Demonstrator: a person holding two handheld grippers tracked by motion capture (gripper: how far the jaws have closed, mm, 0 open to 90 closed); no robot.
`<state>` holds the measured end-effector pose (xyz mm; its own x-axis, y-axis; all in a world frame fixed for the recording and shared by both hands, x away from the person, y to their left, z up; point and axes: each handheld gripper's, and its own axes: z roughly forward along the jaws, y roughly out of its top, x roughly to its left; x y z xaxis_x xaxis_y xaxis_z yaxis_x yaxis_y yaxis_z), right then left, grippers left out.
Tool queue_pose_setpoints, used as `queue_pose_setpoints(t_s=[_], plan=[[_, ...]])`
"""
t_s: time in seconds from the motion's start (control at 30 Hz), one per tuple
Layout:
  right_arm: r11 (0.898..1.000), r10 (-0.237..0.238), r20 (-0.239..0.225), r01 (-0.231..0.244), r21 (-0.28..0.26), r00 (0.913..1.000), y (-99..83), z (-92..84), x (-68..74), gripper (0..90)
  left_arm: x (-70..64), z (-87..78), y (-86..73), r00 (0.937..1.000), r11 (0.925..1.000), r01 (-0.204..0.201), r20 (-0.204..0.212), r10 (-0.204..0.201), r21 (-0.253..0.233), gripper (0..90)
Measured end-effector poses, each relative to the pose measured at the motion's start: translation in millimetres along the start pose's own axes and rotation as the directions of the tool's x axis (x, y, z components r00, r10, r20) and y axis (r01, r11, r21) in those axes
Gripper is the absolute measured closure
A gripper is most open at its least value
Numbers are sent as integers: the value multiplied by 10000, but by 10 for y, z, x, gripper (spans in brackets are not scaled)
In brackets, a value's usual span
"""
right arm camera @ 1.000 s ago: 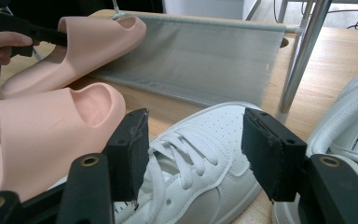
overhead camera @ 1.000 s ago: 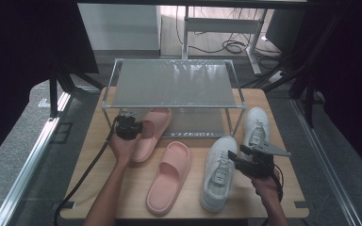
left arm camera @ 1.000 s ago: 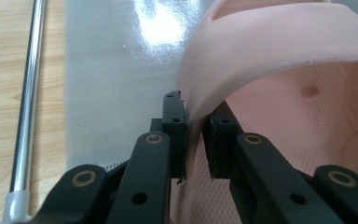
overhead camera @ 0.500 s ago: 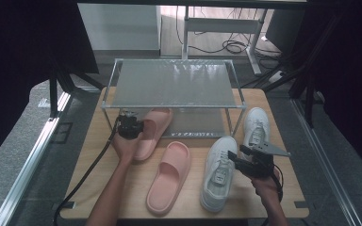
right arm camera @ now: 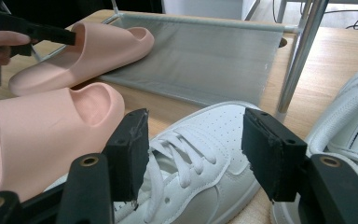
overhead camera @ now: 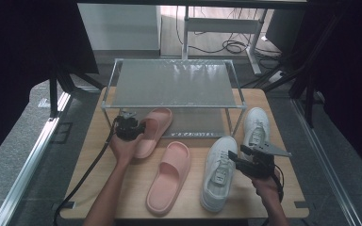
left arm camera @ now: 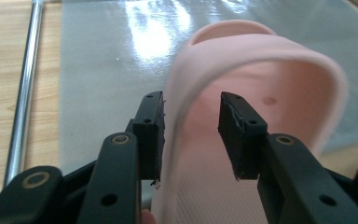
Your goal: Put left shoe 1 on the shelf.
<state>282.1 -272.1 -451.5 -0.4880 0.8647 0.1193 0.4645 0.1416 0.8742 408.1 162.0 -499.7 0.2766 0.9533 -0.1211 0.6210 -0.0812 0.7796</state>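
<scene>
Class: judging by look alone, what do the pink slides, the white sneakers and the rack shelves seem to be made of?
Pink slides: probably moulded foam or rubber, matte, thick, seamless.
White sneakers: likely smooth leather or synthetic, with perforated toe, stitching and woven laces.
Rack shelves: grey sheet with fine texture and a sheen, perhaps fabric or plastic mesh; shiny metal tubes frame them.

Both grippers, left gripper (overhead camera: 139, 127) and right gripper (overhead camera: 231, 157), are black with brass-ringed pivots, ribbed black fingers (left arm camera: 151, 126), trailing black cables; forearms are unsleeved.
</scene>
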Motion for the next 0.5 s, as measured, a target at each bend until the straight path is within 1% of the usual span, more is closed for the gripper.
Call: queue_pose_setpoints(t_s=[0.03,0.07,0.1,0.13,0.17,0.2,0.23,0.27,0.3,0.33,0.43,0.47,0.5], plan=[[10000,-4,7,4,-16,10000,0,-2,3,418,6,-85,-26,9997,9999,-115,203,116,-46,616],[10000,-4,7,4,-16,10000,0,-2,3,418,6,-85,-26,9997,9999,-115,203,116,-46,624],[10000,-1,4,1,-19,10000,2,-6,6,418,19,-182,-59,9987,9996,-257,443,261,-92,647],[10000,-1,4,1,-19,10000,2,-6,6,418,19,-182,-59,9987,9996,-257,443,261,-92,680],[10000,-2,5,2,-24,10000,3,-7,10,418,28,-277,-98,9963,9989,-468,723,471,-65,712],[10000,4,0,-4,-21,10000,4,-6,12,418,28,-277,-98,9963,9989,-468,723,471,-65,754],[10000,4,0,-4,-21,10000,4,-6,12,418,29,-319,-122,9943,9983,-579,892,578,-19,754],[10000,-3,-9,3,-21,10000,5,-5,16,418,28,-360,-150,9922,9976,-694,1040,684,61,801],[10000,-34,-8,34,-19,10000,6,-3,22,418,33,-437,-213,9893,9960,-878,1186,853,160,861],[10000,-34,-8,34,-19,10000,6,-3,22,418,33,-437,-213,9893,9960,-878,1186,853,160,879],[10000,-57,-15,57,-24,10000,7,-2,28,418,53,-547,-311,9847,9951,-948,1497,893,299,899],[10000,-47,-17,47,-22,10000,7,-4,29,418,55,-583,-344,9828,9944,-1009,1584,945,323,900],[10000,-50,-1,50,-31,10000,7,-6,25,418,56,-654,-413,9795,9920,-1207,1664,1131,359,900]])
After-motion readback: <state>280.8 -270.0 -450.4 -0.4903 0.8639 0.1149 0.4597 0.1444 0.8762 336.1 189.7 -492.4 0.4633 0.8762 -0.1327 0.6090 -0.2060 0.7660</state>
